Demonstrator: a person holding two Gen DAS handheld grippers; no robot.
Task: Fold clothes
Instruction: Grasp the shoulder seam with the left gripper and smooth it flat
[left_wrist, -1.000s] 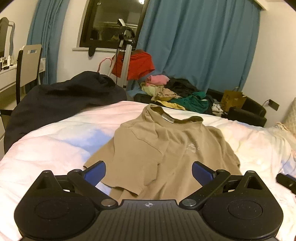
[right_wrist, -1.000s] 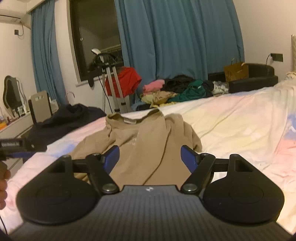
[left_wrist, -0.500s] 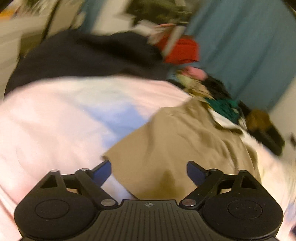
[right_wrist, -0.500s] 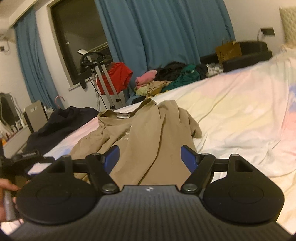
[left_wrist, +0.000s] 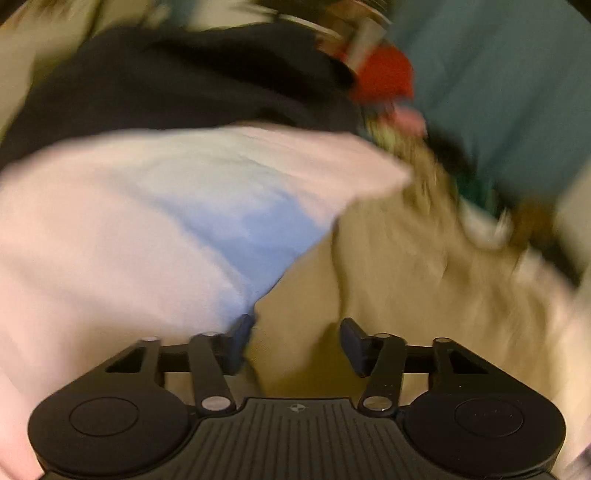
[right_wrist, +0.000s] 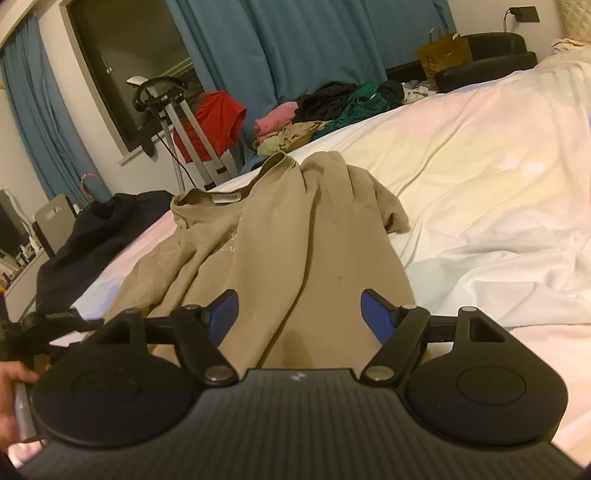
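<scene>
Left gripper (left_wrist: 293, 341) unclenched, nearer: tan shirt (right_wrist: 280, 251) edge lies between its 2 fingers. Right gripper (right_wrist: 299, 314) unclenched, empty; shirt runs lengthwise straight ahead.

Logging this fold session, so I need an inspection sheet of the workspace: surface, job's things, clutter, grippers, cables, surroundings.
Surface: bed with a pale, wrinkled duvet.
Job's things: tan T-shirt lying rumpled and unfolded, collar away from the grippers.
Clutter: dark garment on the bed's far left edge; clothes pile beyond the bed.
Grippers: left gripper open, at the shirt's edge, view blurred; right gripper open over the hem.
Cables: nothing seen on the bed.
Surroundings: blue curtains, window, paper bag.
</scene>
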